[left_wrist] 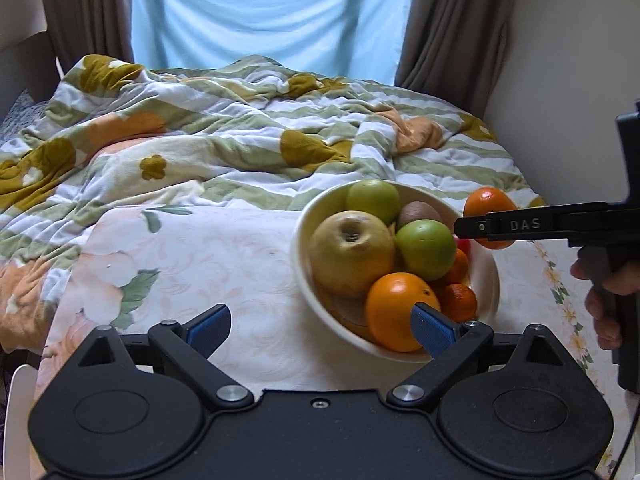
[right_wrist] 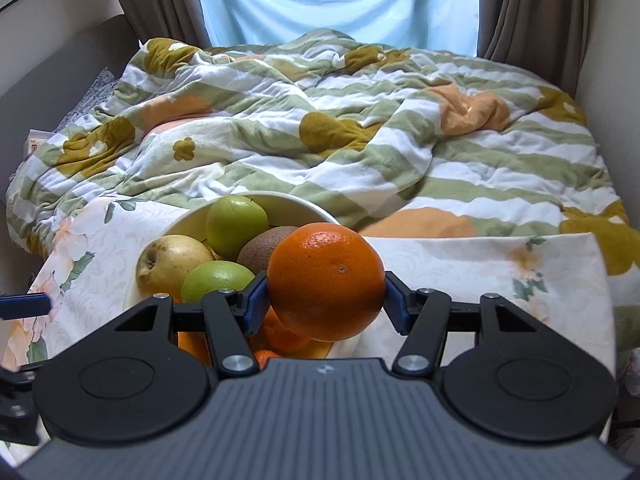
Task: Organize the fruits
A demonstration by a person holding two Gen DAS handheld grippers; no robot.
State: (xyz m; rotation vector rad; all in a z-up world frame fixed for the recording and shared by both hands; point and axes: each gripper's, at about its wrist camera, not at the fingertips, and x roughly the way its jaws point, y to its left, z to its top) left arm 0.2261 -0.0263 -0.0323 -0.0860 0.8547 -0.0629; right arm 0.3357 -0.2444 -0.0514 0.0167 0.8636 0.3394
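Note:
A cream bowl (left_wrist: 312, 216) on a floral tablecloth holds a yellow apple (left_wrist: 350, 254), two green apples (left_wrist: 426, 248), a kiwi (left_wrist: 420, 212), an orange (left_wrist: 396, 308) and small tangerines (left_wrist: 460, 300). My right gripper (right_wrist: 322, 300) is shut on a large orange (right_wrist: 326, 280) and holds it above the bowl's right rim (right_wrist: 304, 204); it also shows in the left wrist view (left_wrist: 486, 200). My left gripper (left_wrist: 320, 328) is open and empty, just in front of the bowl, with its right finger (left_wrist: 430, 328) over the bowl's near rim.
The tablecloth (left_wrist: 200, 264) covers a small table against a bed with a rumpled striped floral blanket (left_wrist: 240, 132). Brown curtains (left_wrist: 448, 20) and a bright window stand behind. A white chair edge (left_wrist: 20, 408) is at the lower left.

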